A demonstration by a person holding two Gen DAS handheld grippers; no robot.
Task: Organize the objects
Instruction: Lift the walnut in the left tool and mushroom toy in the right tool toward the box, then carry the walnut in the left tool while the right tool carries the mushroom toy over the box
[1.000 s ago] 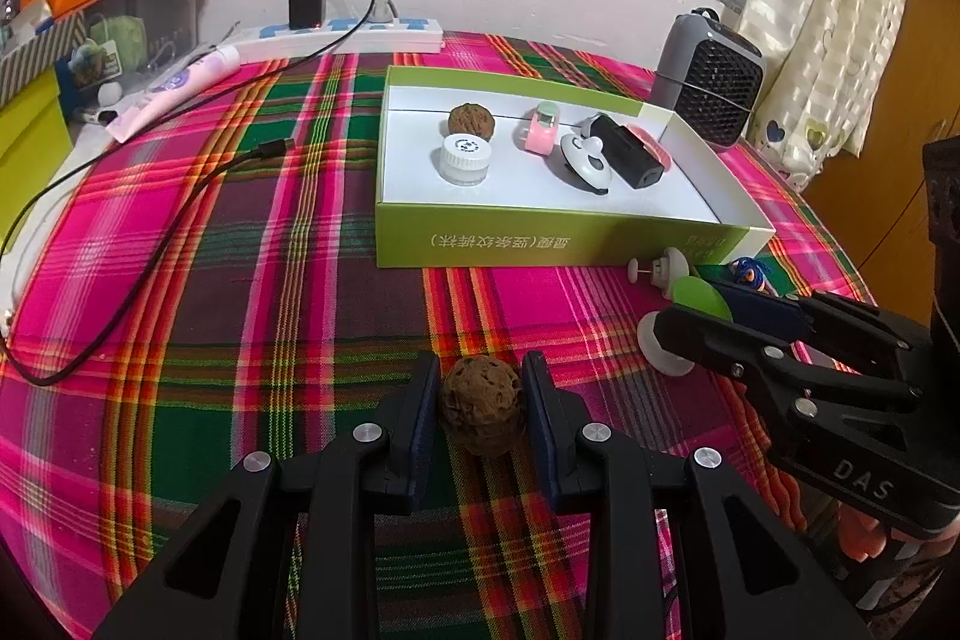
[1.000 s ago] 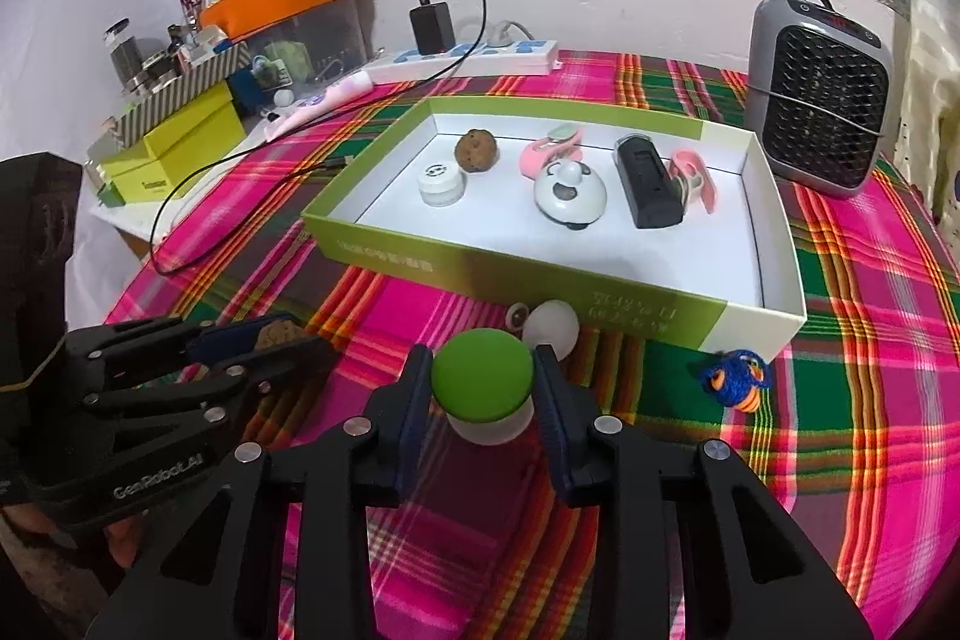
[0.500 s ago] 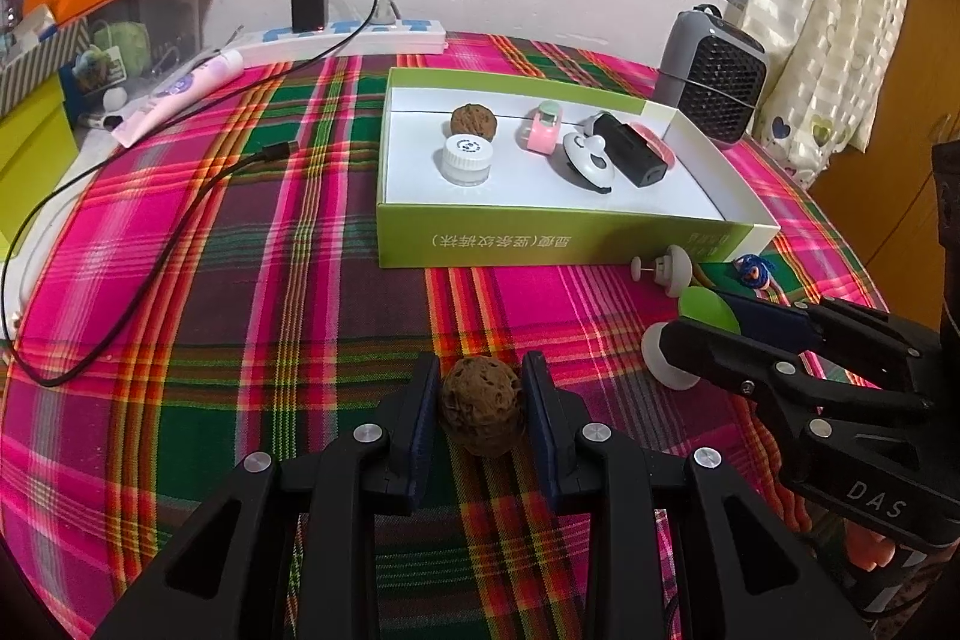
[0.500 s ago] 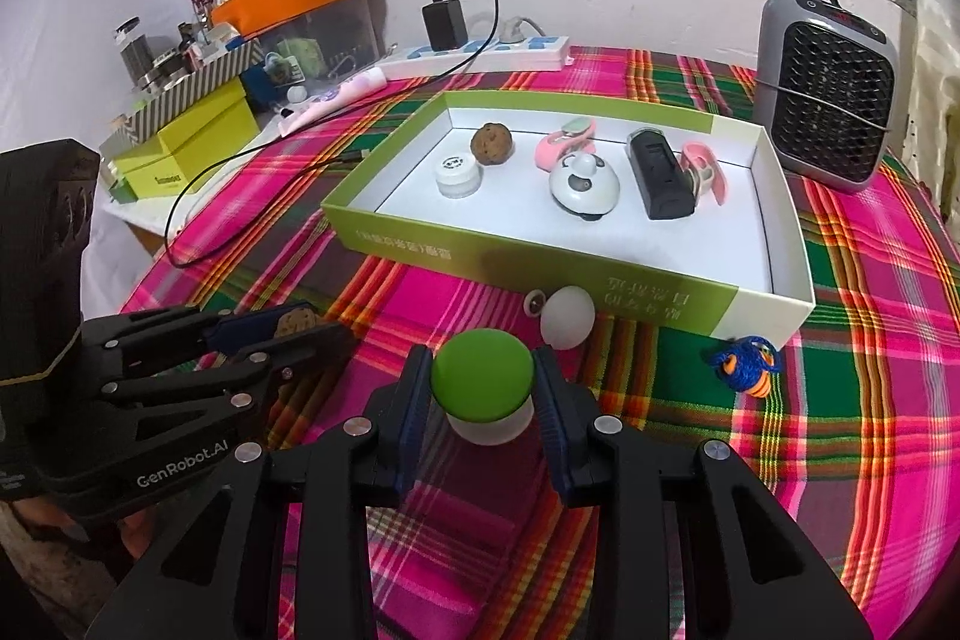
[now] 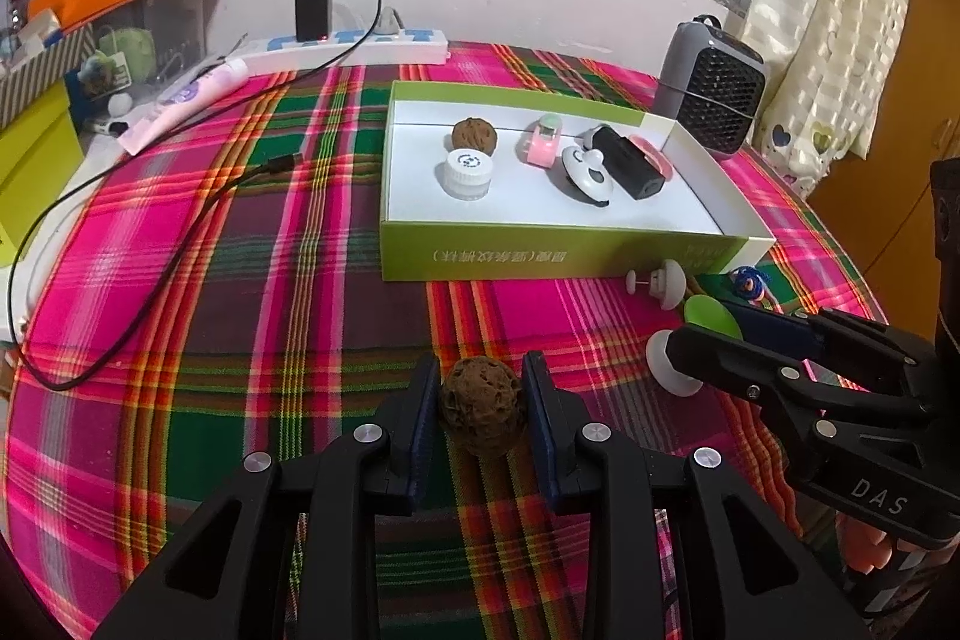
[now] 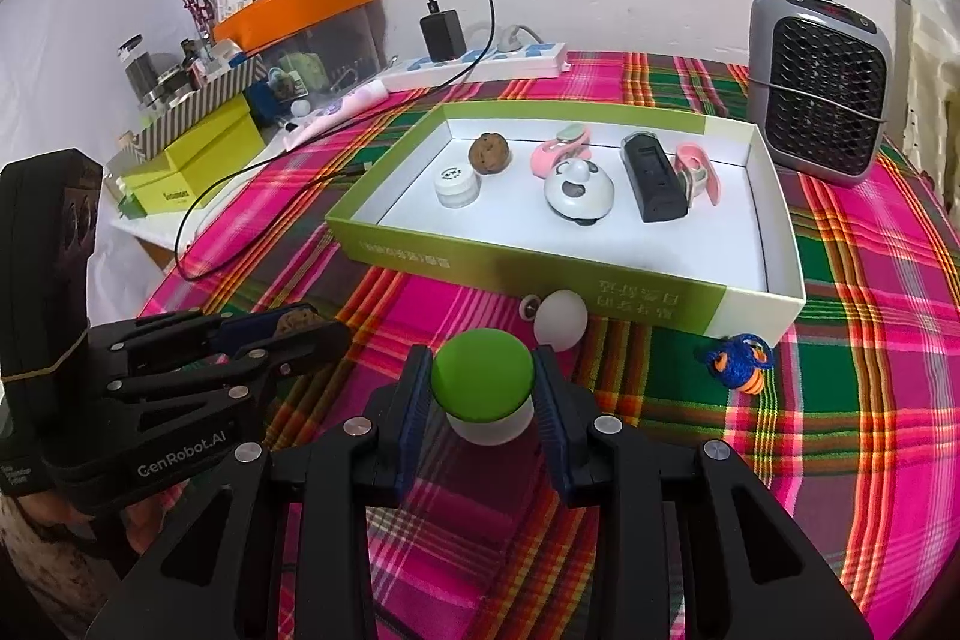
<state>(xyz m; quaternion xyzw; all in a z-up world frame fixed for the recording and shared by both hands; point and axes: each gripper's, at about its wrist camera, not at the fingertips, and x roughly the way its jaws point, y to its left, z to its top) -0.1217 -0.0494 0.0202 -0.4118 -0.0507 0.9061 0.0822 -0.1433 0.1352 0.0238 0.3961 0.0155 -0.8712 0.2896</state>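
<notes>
Two handheld grippers hover over a plaid tablecloth [image 5: 252, 292], each clamped on a small object in front of an open green box [image 5: 540, 253]. The left gripper [image 5: 480, 400] pinches a brown walnut [image 5: 482, 409] squarely between its two blue-padded fingers [image 5: 420, 418], the pads pressing both sides of the shell, on the near side of the box and apart from its front wall. The right gripper [image 6: 483, 394] grips a green-capped mushroom toy [image 6: 483, 379] the same way, its white base showing below the cap, also just short of the box's front wall. Close against that front wall lie a white mushroom-shaped piece [image 6: 561, 321] and a blue-and-orange knitted toy [image 6: 741, 359]. Inside the box sit a second walnut [image 5: 474, 135], a white jar [image 5: 465, 171], a pink toy car [image 5: 543, 142], a panda-faced dome [image 6: 579, 193], a black rectangular device [image 6: 653, 184] and a pink clip [image 6: 699, 171]. Behind the box stand a grey heater [image 6: 819, 79] and a white power strip [image 5: 360, 43].
</notes>
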